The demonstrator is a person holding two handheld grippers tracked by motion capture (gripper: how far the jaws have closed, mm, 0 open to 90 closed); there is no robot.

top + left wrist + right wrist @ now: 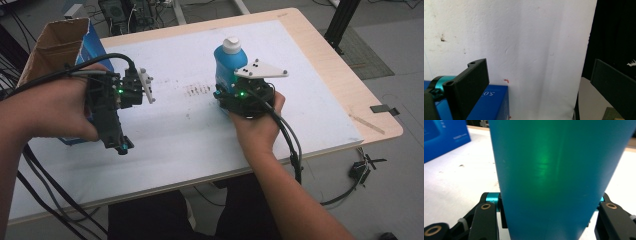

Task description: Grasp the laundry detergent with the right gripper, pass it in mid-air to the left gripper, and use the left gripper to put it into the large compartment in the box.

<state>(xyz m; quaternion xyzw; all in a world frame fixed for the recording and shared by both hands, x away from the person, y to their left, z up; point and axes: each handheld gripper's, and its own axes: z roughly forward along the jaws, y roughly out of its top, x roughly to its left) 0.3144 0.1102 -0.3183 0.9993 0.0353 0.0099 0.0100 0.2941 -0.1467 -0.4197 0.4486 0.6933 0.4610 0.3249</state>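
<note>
Blue bottle [227, 65] with a white cap [231, 45] stands upright on the white desk [190, 130], right of centre, its body clamped between the jaws of the right claw [231, 90], which press on both of its sides. The left claw [112, 117] hangs above the desk's left edge beside a blue box [491, 105], jaws spread wide with nothing between them.
</note>
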